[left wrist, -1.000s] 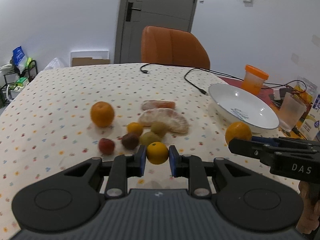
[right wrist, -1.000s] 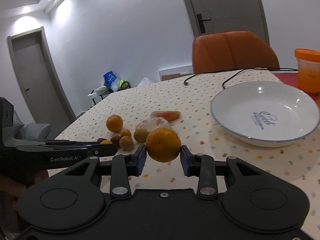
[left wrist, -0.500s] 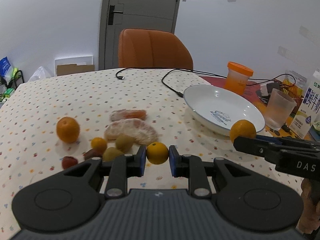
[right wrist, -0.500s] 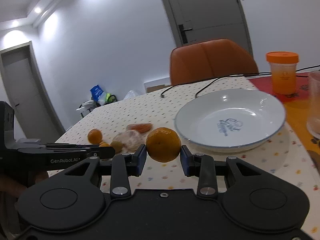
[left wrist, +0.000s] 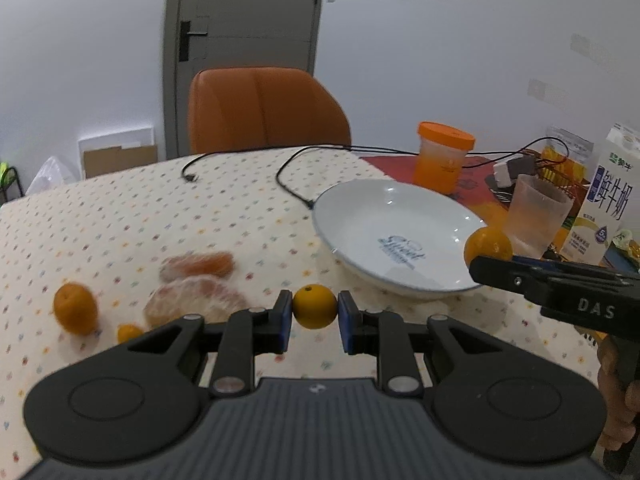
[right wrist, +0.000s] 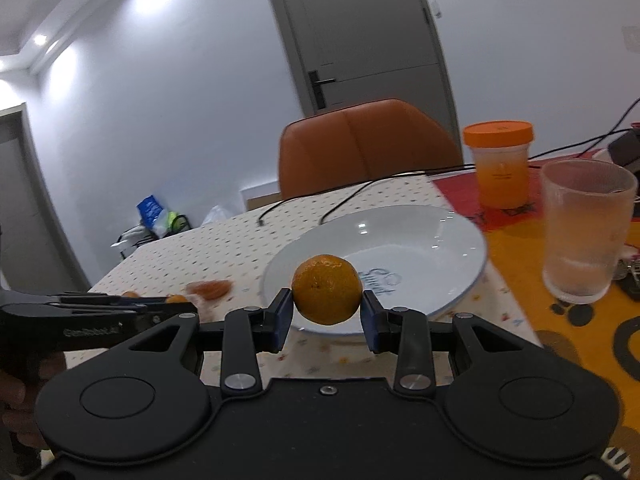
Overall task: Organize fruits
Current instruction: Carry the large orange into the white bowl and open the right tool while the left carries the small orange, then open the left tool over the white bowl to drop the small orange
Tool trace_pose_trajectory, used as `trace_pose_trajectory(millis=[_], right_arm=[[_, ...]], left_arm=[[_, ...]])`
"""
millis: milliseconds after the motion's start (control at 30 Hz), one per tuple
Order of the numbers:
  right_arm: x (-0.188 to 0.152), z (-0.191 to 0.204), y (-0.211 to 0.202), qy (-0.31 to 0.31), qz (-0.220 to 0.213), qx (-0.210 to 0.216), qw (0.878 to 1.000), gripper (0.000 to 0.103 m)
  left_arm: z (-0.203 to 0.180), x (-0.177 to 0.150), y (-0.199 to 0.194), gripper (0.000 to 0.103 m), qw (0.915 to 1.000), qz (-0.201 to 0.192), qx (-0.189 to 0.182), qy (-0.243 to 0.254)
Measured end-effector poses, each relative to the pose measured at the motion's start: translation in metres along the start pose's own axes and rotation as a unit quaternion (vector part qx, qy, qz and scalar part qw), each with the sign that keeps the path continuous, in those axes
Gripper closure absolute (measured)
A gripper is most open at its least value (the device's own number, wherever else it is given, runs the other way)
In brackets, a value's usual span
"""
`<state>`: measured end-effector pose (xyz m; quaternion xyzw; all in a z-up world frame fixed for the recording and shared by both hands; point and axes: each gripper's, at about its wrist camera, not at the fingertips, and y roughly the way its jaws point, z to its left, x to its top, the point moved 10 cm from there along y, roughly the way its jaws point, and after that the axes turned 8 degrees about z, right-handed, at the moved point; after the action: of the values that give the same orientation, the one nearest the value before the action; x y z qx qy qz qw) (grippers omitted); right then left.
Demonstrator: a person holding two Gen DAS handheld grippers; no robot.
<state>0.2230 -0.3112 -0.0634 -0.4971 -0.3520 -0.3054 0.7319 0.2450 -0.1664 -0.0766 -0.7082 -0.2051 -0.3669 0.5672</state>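
Holding one fruit in each gripper, we have both lifted above the table (left wrist: 120,216). Our left gripper (left wrist: 314,317) has its two fingers clamped on a small yellow-orange citrus (left wrist: 314,306), off the cloth and short of the plate's near edge. Our right gripper (right wrist: 327,307) is clamped on a larger orange (right wrist: 327,289), which from its own camera hangs in front of the near rim of the white plate (right wrist: 420,240); the left view shows that same orange at the plate's right edge.

We count one plate, with nothing in it but a printed word at its centre. Left on the cloth toward the table's left side we can count one whole orange (left wrist: 75,313), one small citrus (left wrist: 129,333) beside it, and two pieces of peeled orange (left wrist: 196,300) lying close together (motion blur softens all of these, so smaller fruit may be hidden behind the gripper body).

Beyond the plate, at the table's right side, stand one orange-lidded jar (right wrist: 500,166), one frosted cup (right wrist: 582,232) and one milk carton (left wrist: 606,204). Two black cables (left wrist: 288,172) run across the far part of the cloth, and one orange chair (left wrist: 264,112) stands at the far edge.
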Motion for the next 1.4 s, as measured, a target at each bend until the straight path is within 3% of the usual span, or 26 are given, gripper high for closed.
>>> trace_pose_trajectory(millis=[433,1167,1300,1400], right_arm=[[0.006,-0.024,0.006,0.001,-0.006,-0.025,1.000,0.068],[-0.005,-0.028,-0.010,0.018,-0.006,-0.016,1.000,0.065],[-0.006,-0.027,-0.010,0.021,-0.001,-0.015,1.000,0.063],[-0.008,-0.025,-0.011,0.022,0.002,-0.013,1.000,0.059]], left_arm=[[-0.024,0.026,0.027,0.080,0.9998,-0.001,0.005,0.020],[-0.042,0.049,0.052,0.080,0.9996,-0.002,0.006,0.026],[-0.039,0.050,0.048,0.074,0.9998,-0.002,0.008,0.019],[-0.033,0.049,0.044,0.063,0.9999,-0.002,0.012,0.012]])
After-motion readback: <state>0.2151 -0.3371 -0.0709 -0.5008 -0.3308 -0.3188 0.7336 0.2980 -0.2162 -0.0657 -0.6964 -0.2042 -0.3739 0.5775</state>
